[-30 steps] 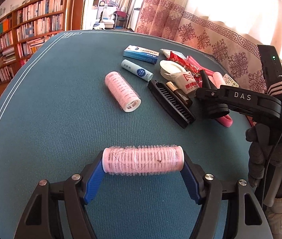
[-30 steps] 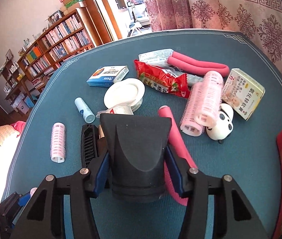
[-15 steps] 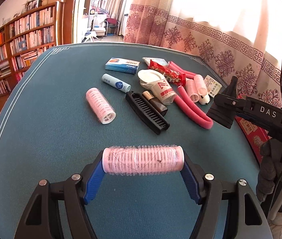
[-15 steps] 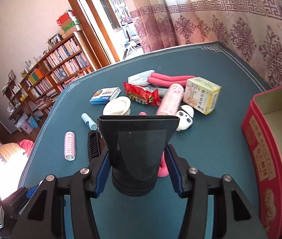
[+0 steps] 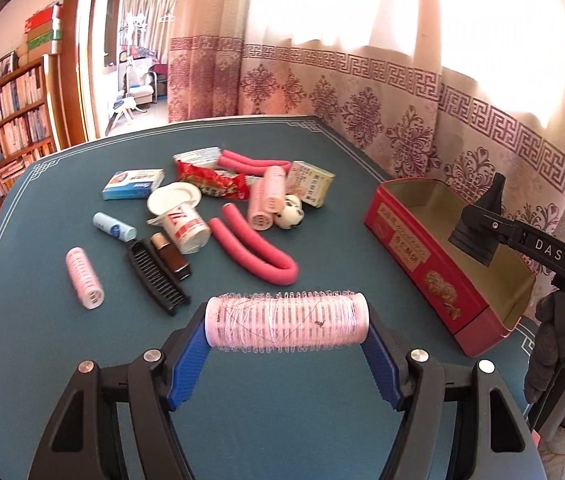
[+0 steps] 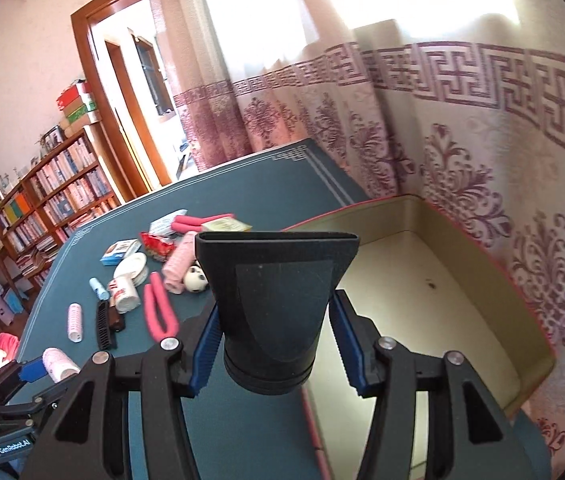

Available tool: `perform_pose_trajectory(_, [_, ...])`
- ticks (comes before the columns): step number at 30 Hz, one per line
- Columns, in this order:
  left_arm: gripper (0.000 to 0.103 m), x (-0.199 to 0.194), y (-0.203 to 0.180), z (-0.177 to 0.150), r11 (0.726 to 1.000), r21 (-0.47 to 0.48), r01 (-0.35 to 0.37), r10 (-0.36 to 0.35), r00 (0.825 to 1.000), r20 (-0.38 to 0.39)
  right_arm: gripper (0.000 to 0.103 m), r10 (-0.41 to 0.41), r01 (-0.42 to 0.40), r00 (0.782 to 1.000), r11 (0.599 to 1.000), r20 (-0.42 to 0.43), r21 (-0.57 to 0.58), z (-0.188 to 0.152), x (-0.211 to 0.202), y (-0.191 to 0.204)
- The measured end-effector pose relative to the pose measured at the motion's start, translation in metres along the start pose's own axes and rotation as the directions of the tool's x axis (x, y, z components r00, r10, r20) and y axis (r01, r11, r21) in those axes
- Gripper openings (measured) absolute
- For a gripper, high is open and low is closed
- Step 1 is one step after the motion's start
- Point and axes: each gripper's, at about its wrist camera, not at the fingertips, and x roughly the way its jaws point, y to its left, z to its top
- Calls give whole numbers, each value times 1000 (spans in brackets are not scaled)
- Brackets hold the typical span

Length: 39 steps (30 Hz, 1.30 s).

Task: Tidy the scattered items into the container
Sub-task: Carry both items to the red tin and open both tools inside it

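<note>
Table (image 5: 62, 360): teal felt-like top with a pale double border line. Lying directly on it: red tin box (image 5: 434, 256), open, near the right edge by the curtain; bent pink foam roller (image 5: 254, 246); black comb (image 5: 156, 278) with a brown bottle (image 5: 170, 256) just beside it; pink hair curler (image 5: 84, 278) apart to the left; small blue tube (image 5: 114, 227); white cup on its side (image 5: 184, 226); blue-white carton (image 5: 133, 184); red snack packet (image 5: 212, 182); yellow-green carton (image 5: 310, 182); panda-patterned ball (image 5: 292, 216).

"DAS" on right gripper (image 5: 478, 240)
</note>
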Motion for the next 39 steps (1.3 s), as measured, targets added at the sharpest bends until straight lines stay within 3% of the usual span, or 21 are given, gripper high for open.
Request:
perform_pose_trajectory(9, [72,20,-78,30,988,118,104,-104,995,0,57,-132,134,990,989,-38,68,-10,-14,-72])
perform_pose_trajectory(21, [72,62,-155,54,952,227,207,-203,978,-41,57,-158,162,986,983,-52,83,-11,-21,-105])
perform_pose_trajectory(29, [73,91,-174,57,941,242,236,-220,971,-91,57,-155,161,986,983,-66,85,-15,-20,-113])
perform_pose_trajectory(31, [78,95,-175,57,940,233,249,-228,967,-110,57,-156,161,986,983,-67,87,-15,-20,-114])
perform_pose_trajectory(32, [83,96,-174,57,942,227,248,-228,967,-112,57,-156,162,985,983,-67,88,-15,-20,-114])
perform_pose_trajectory(39, [83,90,-161,60,953,189,237,-223,970,-93,57,-152,158,986,984,-72,80,-16,-20,-112])
